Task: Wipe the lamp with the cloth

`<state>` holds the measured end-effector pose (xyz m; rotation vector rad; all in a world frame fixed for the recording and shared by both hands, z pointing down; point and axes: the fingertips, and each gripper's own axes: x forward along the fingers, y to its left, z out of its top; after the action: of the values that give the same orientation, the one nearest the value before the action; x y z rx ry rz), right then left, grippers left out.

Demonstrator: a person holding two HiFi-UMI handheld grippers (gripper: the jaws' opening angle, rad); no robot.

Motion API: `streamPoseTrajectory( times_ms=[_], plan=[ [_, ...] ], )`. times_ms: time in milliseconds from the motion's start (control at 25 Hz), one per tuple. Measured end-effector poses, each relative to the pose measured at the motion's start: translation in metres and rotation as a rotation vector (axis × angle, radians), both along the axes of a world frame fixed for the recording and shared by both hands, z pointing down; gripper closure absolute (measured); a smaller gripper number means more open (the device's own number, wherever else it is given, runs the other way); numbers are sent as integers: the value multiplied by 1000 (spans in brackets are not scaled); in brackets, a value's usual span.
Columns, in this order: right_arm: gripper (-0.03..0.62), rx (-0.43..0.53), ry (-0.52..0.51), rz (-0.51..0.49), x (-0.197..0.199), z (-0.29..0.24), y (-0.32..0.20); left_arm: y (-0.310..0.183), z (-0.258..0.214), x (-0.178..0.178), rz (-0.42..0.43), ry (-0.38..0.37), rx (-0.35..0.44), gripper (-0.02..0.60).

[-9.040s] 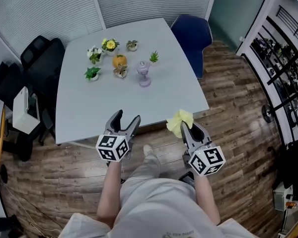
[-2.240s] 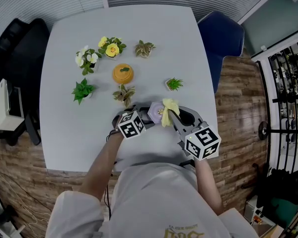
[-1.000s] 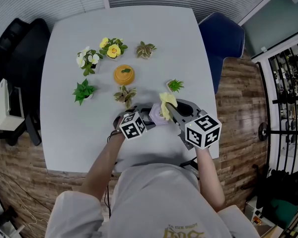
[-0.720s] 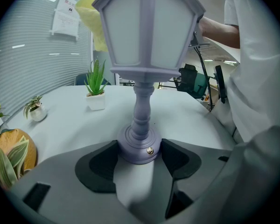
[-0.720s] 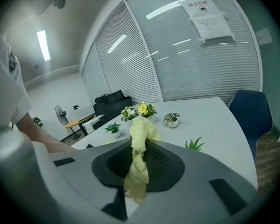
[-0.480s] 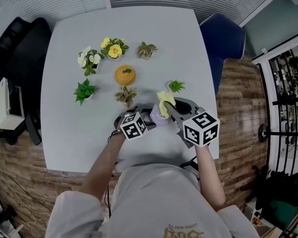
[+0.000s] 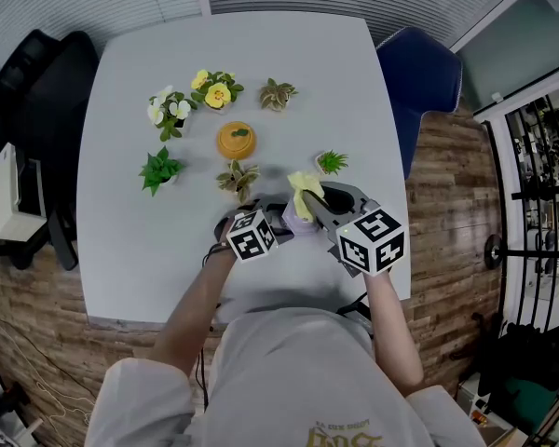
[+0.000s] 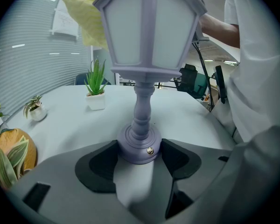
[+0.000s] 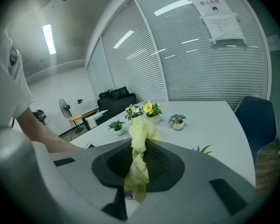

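Note:
A small purple lamp (image 7: 290, 223) stands near the front of the white table (image 7: 130, 240). My left gripper (image 7: 279, 220) is shut on the lamp's round base (image 8: 139, 147), one pad on each side. The white-paned shade (image 8: 149, 27) rises straight above it in the left gripper view. My right gripper (image 7: 309, 209) is shut on a yellow cloth (image 7: 303, 192), which rests against the top of the shade. In the right gripper view the cloth (image 9: 139, 160) hangs twisted between the jaws of the right gripper (image 9: 139, 164). The cloth (image 8: 86, 13) shows behind the shade in the left gripper view.
Several small potted plants stand behind the lamp, the closest being a green one (image 7: 332, 162) and a striped one (image 7: 235, 177). An orange pot (image 7: 236, 141) sits mid-table. A blue chair (image 7: 419, 63) is at the right, black chairs (image 7: 33, 73) at the left.
Since nine seconds ago I have come to the table and the left gripper has shut on the lamp base. In the last second the cloth has slid a little left over the shade.

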<state>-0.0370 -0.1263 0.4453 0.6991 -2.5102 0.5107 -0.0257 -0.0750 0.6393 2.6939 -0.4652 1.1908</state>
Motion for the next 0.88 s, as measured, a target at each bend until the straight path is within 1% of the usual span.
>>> streamPoseTrajectory(
  times_ms=[320, 720, 880],
  plan=[
    [531, 31, 35, -38, -6, -3, 4, 0, 0, 0, -1, -1, -3, 279],
    [531, 147, 137, -132, -21, -5, 16, 0, 0, 1, -2, 0, -3, 279],
    [531, 179, 163, -160, -25, -4, 21, 0, 0, 0, -1, -1, -4, 279]
  ],
)
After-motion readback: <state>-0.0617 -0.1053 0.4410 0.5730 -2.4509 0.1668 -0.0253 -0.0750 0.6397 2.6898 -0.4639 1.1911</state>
